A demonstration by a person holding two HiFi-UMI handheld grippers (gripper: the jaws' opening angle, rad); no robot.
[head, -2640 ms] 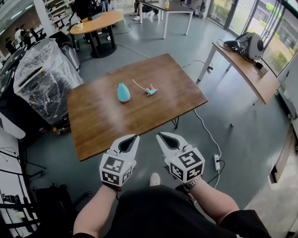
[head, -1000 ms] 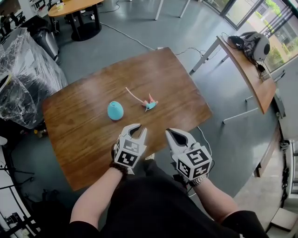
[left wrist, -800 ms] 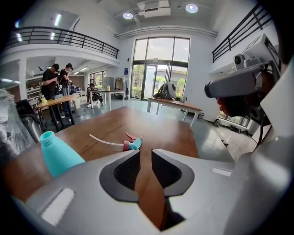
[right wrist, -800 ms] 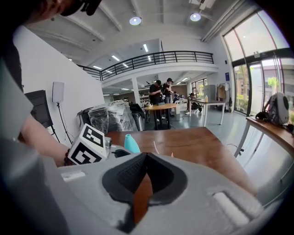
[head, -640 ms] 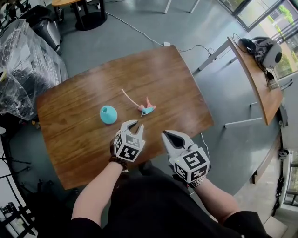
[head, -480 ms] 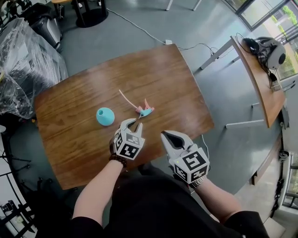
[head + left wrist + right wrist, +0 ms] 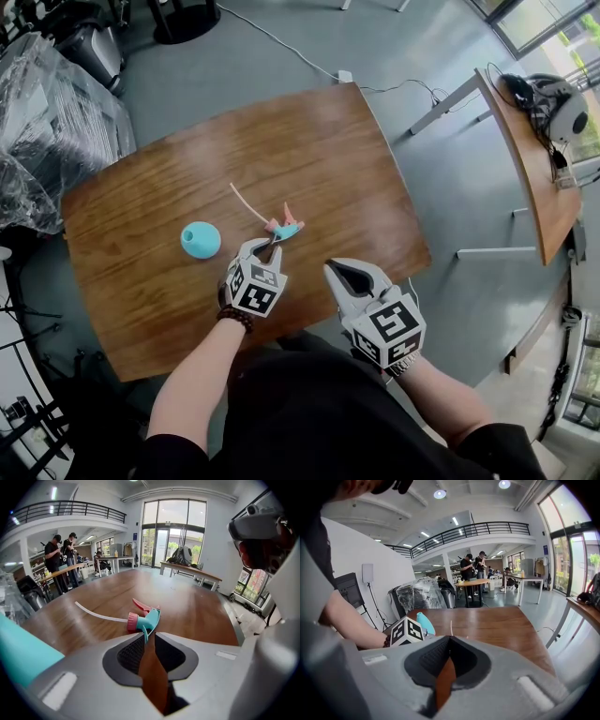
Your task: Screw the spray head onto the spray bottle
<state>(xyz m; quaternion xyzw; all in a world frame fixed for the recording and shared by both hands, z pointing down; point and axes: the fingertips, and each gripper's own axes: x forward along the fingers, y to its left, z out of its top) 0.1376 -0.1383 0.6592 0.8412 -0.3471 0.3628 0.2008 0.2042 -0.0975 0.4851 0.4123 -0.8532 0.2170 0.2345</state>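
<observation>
Currently at the pickup step: left hand-held gripper [image 7: 260, 246], jaws narrowly apart and empty, points at the spray head [image 7: 284, 228] lying just beyond its tips on the worktop [image 7: 328, 150], bottle [image 7: 201, 240] nearby; right hand-held gripper [image 7: 349, 270] closed, empty. Next, likely: widen, grasp head.

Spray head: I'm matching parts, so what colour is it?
Spray head: teal, pink trigger and collar; left gripper view.

Bright daylight from tall windows [image 7: 173, 531]; sharp focus, fisheye-bent edges.
</observation>
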